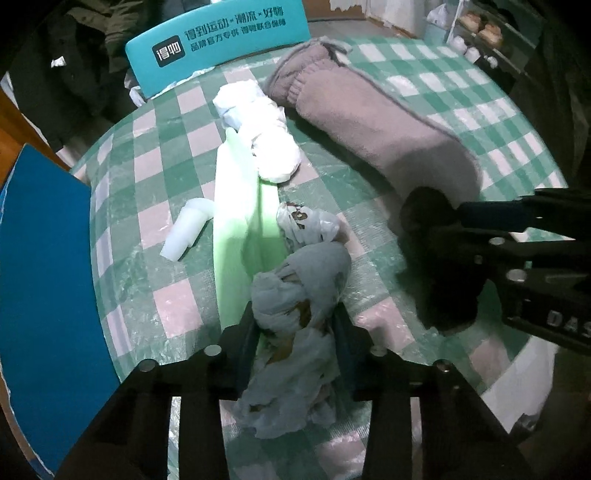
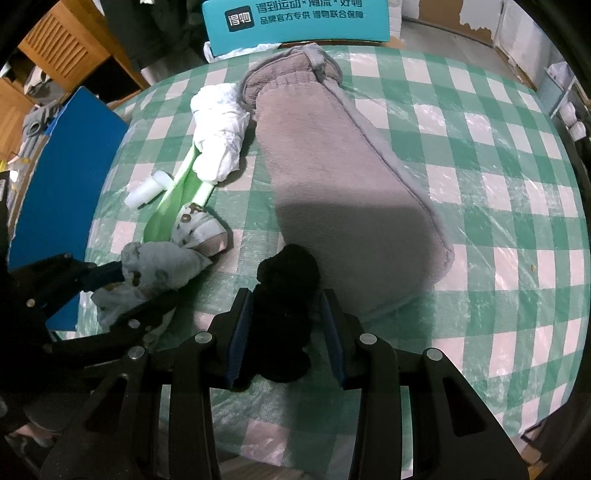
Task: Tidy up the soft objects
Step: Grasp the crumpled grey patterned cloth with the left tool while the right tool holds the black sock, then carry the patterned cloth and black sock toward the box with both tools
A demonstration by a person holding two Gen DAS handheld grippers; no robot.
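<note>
My left gripper [image 1: 295,314] is shut on a grey-white patterned cloth bundle [image 1: 303,288], low over the checked table; it also shows in the right wrist view [image 2: 162,269]. My right gripper [image 2: 286,299] is shut on a black soft bundle [image 2: 288,291], which shows at the right of the left wrist view [image 1: 439,258]. A folded grey fleece garment [image 2: 343,177] lies ahead on the table. A knotted white cloth [image 2: 219,129] rests on the far end of a green tray-like piece [image 1: 240,206]. A second patterned bundle [image 2: 199,229] lies by it.
A white plastic cylinder [image 1: 188,229] lies left of the green piece. A blue board [image 1: 44,280] stands at the table's left edge. A teal box [image 2: 295,22] with printed text stands at the far edge. The green-checked tablecloth [image 2: 498,184] extends to the right.
</note>
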